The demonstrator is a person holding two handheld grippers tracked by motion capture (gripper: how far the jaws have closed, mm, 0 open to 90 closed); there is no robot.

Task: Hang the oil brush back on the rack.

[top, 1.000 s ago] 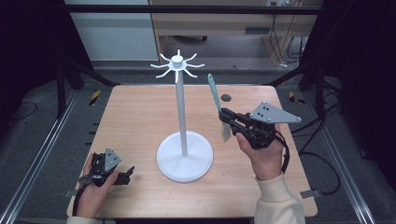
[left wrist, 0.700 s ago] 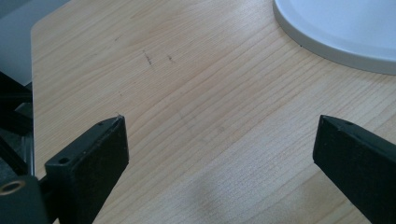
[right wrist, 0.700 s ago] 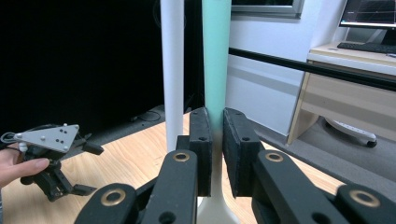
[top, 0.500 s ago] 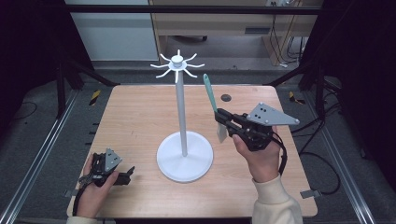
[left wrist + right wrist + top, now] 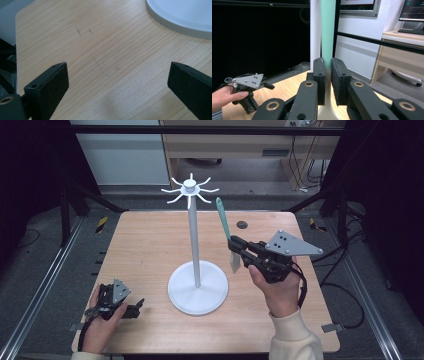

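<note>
The left tongs (image 5: 134, 306) lie low on the tabletop (image 5: 150, 245) at its near left corner, in the person's left hand (image 5: 100, 322). In the left gripper view their two jaws stand wide apart with bare wood between them: released, grasping nothing. The edge of the stand's base (image 5: 180, 15) shows beyond them at the upper right.

Farther in and on the other side, the right hand (image 5: 277, 292) holds the right tongs (image 5: 234, 244) above the tabletop, pointing toward the stand. They are clenched on a spatula (image 5: 226, 227). In the right gripper view the two pads press on it from both sides, at the place where the green handle (image 5: 327, 32) passes into the pale lower part; the handle rises straight up out of the jaws and the pale part hangs below them. In the high view the spatula stands nearly upright, tilted slightly, its green handle uppermost and its whitish blade (image 5: 234, 262) just under the tongs, clear of the wood. It stands to the right of the stand's pole (image 5: 194, 240), near it but apart.

The stand (image 5: 197, 292) rests mid-tabletop: one round white base, one pole, one ring of hooks (image 5: 190, 190) on top.

Count: two tongs, one spatula, one stand. One small dark spot (image 5: 242, 225) marks the far part of the tabletop.
</note>
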